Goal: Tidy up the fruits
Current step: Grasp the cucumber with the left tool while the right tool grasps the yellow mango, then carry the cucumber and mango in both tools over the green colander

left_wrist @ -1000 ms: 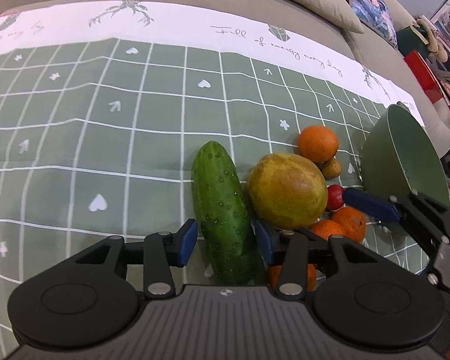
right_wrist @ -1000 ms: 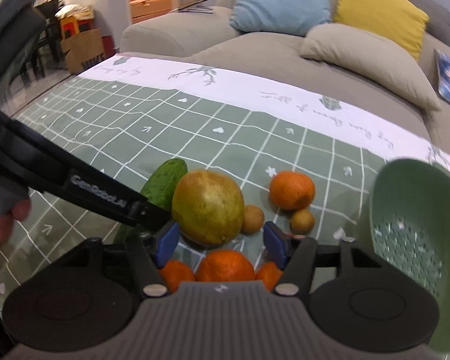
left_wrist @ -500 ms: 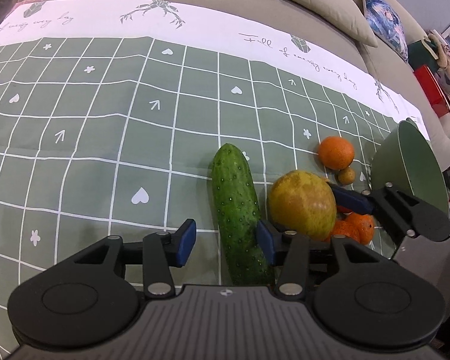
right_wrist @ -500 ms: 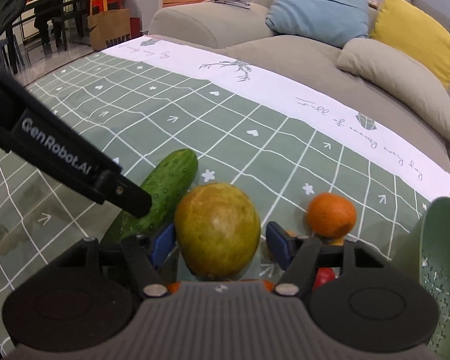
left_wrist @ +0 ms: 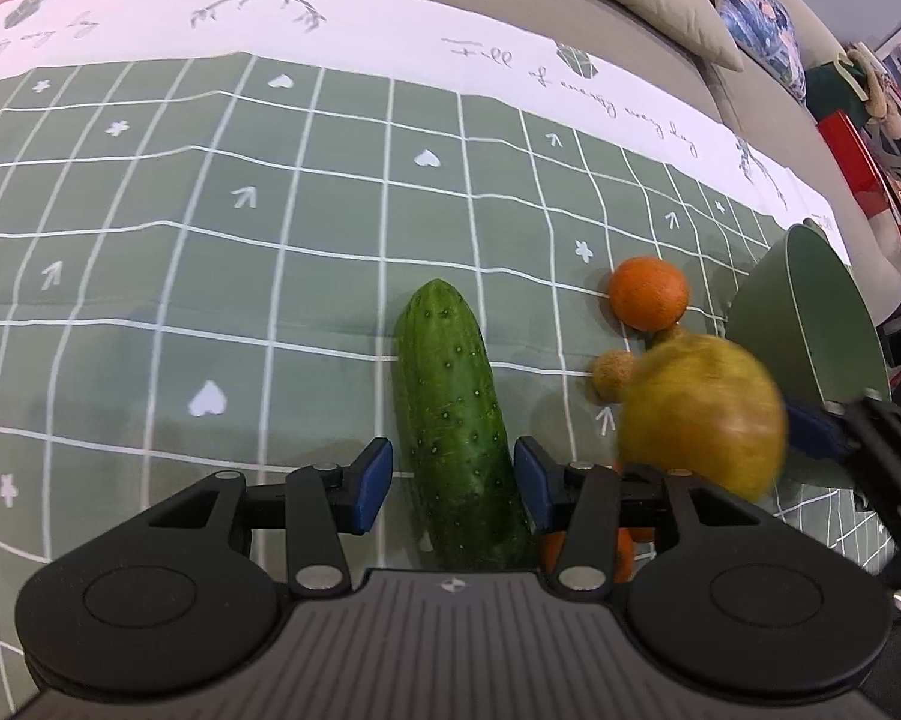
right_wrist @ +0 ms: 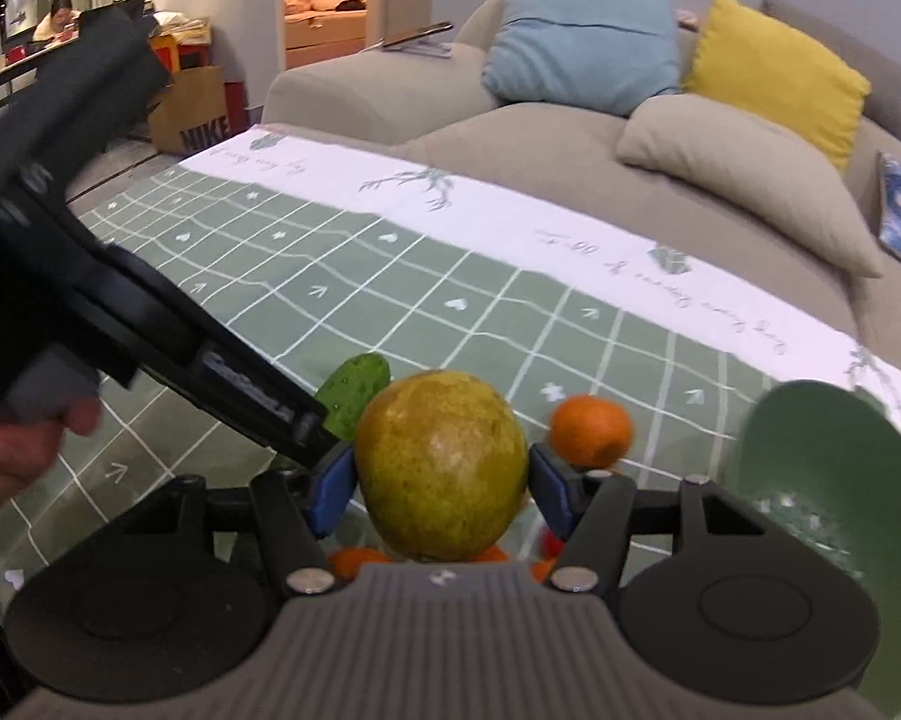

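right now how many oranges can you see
At least 3: one orange alone on the cloth beyond the cucumber; two or more oranges partly hidden under the right gripper and its large yellow-green fruit.

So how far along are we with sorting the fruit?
Early. Done: nothing shows in the green colander yet. In hand: the right gripper holds the big yellow-green fruit; the left gripper straddles the cucumber, open. Left: the tangerine, small brown fruits and others lower down.
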